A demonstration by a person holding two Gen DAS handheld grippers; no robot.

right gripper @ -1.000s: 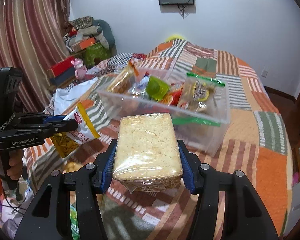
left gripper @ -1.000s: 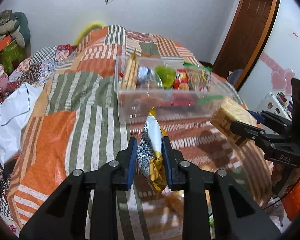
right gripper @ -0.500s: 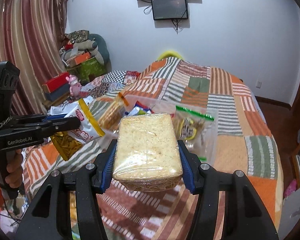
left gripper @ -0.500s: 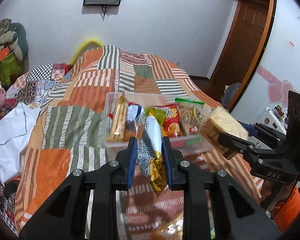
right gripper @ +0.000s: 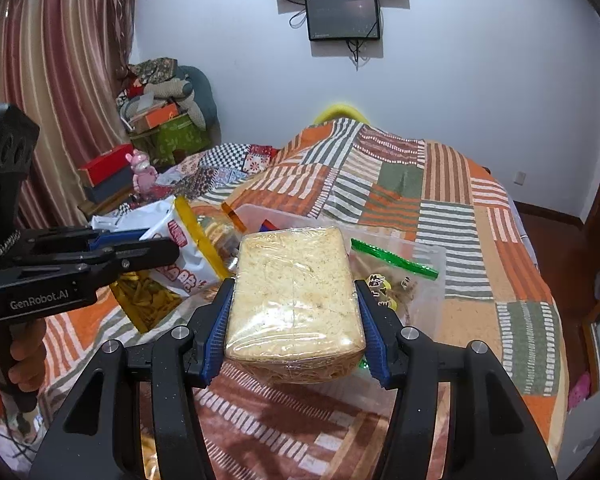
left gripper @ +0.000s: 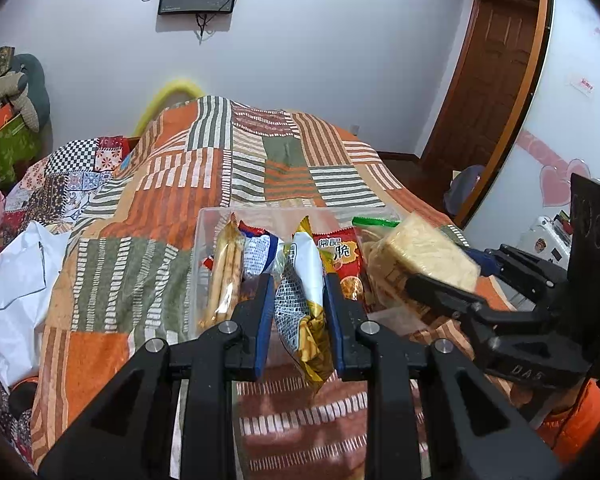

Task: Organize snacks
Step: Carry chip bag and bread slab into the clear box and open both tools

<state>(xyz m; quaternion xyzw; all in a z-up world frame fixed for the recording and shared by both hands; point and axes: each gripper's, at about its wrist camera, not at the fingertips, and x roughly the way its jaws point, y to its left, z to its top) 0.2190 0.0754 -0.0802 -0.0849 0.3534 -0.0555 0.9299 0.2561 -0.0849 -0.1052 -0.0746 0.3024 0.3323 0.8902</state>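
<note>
Left wrist view, nearest: the left hand-held gripper [left gripper: 299, 312] is clamped on a chip bag [left gripper: 302, 308], held upright in the air. Just right, the right hand-held gripper [right gripper: 294, 312] grips a plastic-wrapped noodle block [right gripper: 296, 296] between its blue pads. Beyond both, a clear plastic bin [left gripper: 204, 248] of snacks sits on the patchwork-quilted bed [left gripper: 284, 152].
</note>
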